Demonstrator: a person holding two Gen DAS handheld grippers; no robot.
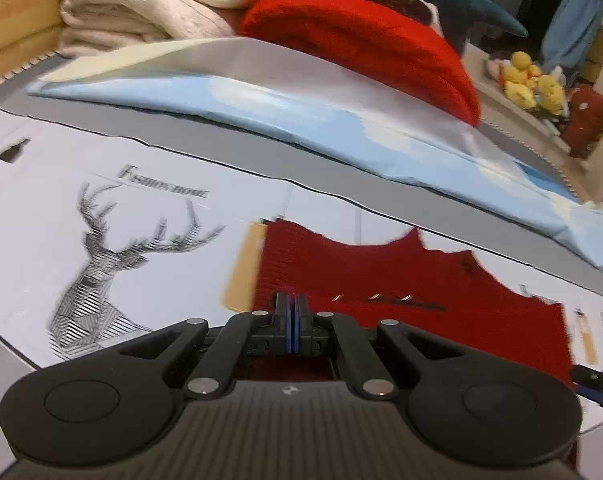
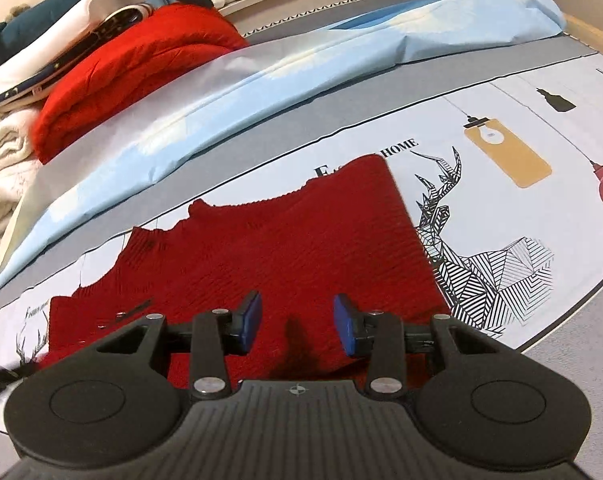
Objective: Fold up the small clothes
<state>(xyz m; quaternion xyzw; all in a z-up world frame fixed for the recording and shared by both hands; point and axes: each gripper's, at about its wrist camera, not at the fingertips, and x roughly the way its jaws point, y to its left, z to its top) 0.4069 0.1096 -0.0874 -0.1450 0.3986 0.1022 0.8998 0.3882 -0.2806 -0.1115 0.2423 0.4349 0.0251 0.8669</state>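
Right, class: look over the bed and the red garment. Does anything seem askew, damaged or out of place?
Nothing looks damaged or spilled. The dark red knit garment lies flat but skewed across the printed sheet, covering part of its lettering. The left gripper is shut near its edge, though whether it pinches fabric is unclear; the right gripper is open above it.

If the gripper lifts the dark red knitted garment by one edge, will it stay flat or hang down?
The dark red knitted garment will probably hang limp: its ribbed knit lies soft and slightly rippled on the printed white sheet. It looks thin and small, so likely light. The textured knit should not slip much between the open right gripper pads, though its loose weave may stretch.
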